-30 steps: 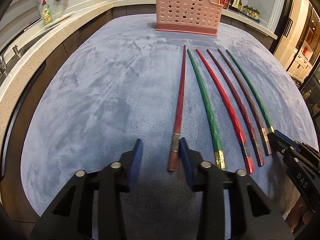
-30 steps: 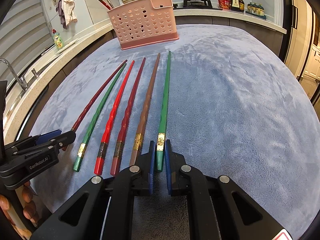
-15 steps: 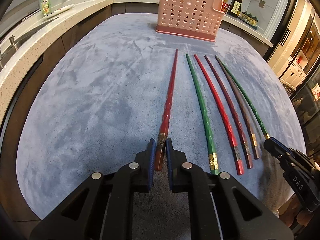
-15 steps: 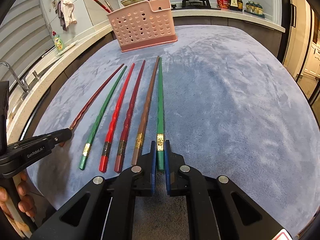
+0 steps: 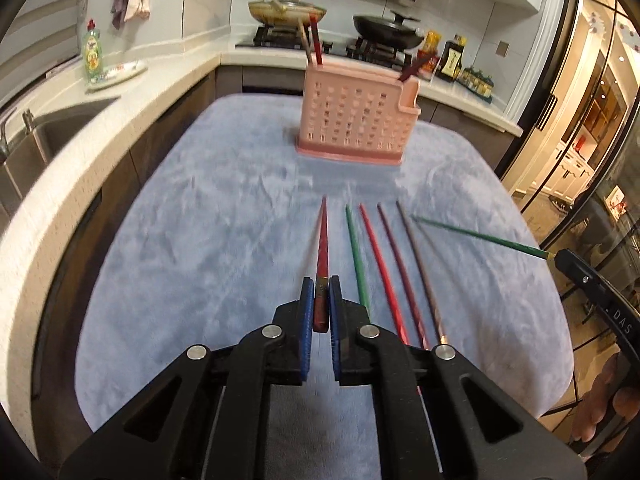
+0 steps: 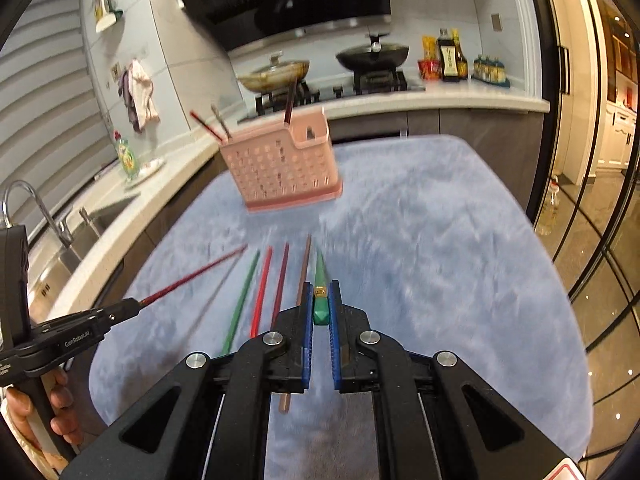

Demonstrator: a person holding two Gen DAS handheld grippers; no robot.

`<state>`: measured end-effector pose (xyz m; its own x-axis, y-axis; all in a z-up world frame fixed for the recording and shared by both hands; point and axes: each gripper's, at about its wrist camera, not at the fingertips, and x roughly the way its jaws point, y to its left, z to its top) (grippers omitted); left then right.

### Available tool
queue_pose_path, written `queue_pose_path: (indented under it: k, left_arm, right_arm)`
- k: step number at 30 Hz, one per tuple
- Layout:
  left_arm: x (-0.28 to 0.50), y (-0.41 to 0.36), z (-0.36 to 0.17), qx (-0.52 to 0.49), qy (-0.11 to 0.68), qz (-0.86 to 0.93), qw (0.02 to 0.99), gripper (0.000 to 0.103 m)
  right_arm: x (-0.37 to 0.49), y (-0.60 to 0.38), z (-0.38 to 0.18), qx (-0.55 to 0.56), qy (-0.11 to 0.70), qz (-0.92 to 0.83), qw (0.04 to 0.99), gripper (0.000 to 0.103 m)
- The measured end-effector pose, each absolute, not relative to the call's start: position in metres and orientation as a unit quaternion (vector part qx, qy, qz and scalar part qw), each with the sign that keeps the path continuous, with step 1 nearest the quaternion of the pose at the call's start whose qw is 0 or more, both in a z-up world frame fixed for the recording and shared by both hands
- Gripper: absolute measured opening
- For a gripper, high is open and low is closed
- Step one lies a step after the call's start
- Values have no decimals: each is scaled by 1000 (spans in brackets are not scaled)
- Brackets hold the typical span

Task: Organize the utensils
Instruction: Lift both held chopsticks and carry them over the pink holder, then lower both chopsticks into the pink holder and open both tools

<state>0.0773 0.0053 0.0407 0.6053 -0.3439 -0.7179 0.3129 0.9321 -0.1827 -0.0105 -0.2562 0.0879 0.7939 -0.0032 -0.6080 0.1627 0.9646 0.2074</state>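
My left gripper (image 5: 320, 292) is shut on the thick end of a dark red chopstick (image 5: 322, 240) and holds it lifted, tip pointing at the pink utensil basket (image 5: 356, 120). My right gripper (image 6: 321, 300) is shut on a green chopstick (image 6: 320, 276), also lifted; it shows in the left wrist view (image 5: 480, 236) slanting above the table. Several chopsticks lie side by side on the blue cloth: green (image 5: 358, 256), red (image 5: 380, 264), maroon (image 5: 400, 268) and brown (image 5: 420, 272). The basket (image 6: 280, 168) holds a few chopsticks upright.
The blue cloth (image 5: 200, 240) covers the table. A counter with a sink (image 5: 48, 136) and a green soap bottle (image 5: 93, 56) runs along the left. A stove with pans (image 5: 380, 32) and sauce bottles (image 5: 452, 60) stand behind the basket. Glass doors are at the right.
Both grippers have lifted their chopsticks off the cloth and tilted up, so the basket and kitchen wall fill more of the views. One second ago the left gripper was open; it closed on the dark red chopstick.
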Motion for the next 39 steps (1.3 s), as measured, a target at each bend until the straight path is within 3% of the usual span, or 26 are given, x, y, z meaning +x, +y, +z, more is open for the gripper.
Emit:
queue_pose_path:
  k: [31,39]
  left_arm:
    - [210,-37,246,-74,208,-200,955,7]
    - [252,-61,267,-67,163,-178,968,7]
  right_arm:
    - [131,-287,259,182,128,-10,975,7]
    - [194,-290,274,206,98,-17,974,7]
